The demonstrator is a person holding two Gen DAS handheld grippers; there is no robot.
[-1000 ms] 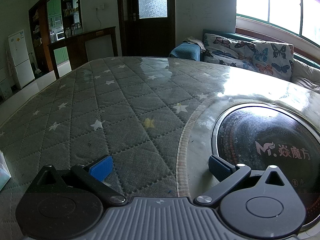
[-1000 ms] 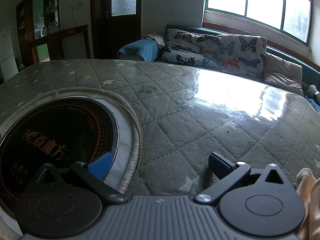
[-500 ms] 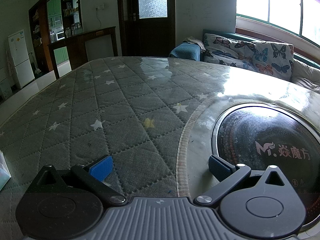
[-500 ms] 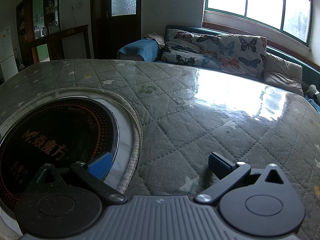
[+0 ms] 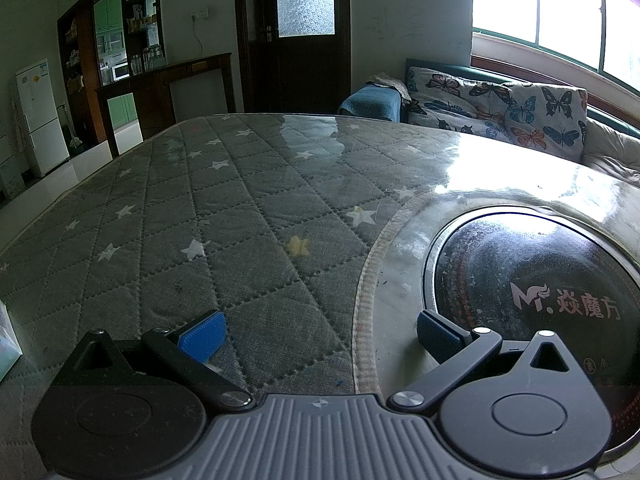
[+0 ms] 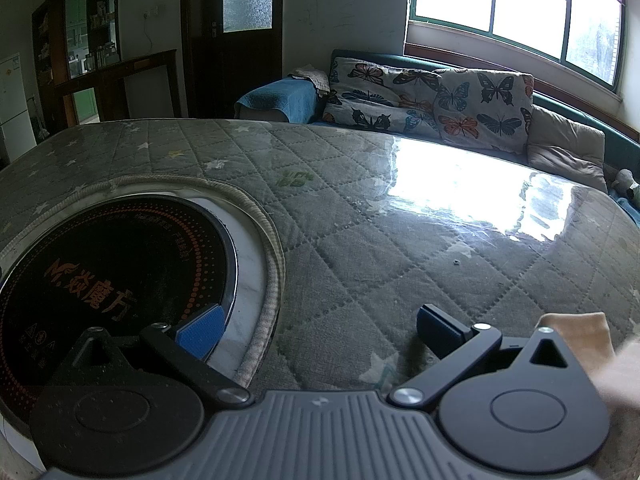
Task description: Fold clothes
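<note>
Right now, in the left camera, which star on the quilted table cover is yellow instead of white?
The yellow star is the one nearest the round black cooktop, just left of the cover's curved trim. The other stars across the table cover are white.

This is a home, a living room. A sofa (image 6: 460, 136) with butterfly cushions (image 6: 480, 108) stands under a large window (image 6: 516, 12). A white fridge (image 5: 40, 116), wooden shelves (image 5: 116, 56) and a dark door (image 5: 300, 36) show behind.
</note>
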